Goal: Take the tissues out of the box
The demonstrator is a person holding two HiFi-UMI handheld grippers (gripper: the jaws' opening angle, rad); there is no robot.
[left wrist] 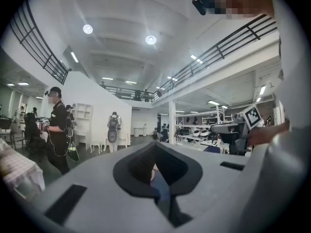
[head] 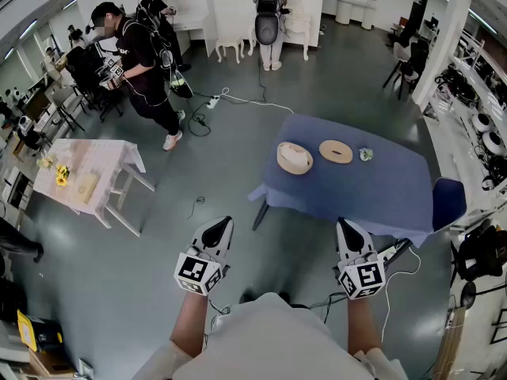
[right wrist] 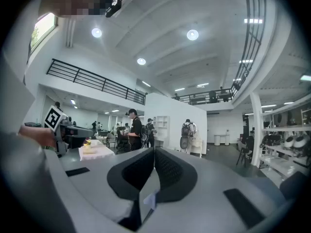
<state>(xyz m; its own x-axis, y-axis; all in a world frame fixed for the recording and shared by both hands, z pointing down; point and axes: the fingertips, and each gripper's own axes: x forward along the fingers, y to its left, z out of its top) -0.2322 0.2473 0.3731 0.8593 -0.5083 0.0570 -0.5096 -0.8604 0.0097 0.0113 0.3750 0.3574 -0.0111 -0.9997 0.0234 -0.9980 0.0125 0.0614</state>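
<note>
While holding left gripper (head: 226,222) and right gripper (head: 343,224) clamped together on nothing, walk to table (head: 380,190) well ahead of jaws; open only beside round box (head: 294,158).

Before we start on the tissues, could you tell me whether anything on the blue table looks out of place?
Only small things. A ring-shaped disc, probably the lid, lies flat beside the round box, and a small crumpled item sits just right of the disc. The blue tablecloth bunches and hangs unevenly at its left corner.
</note>
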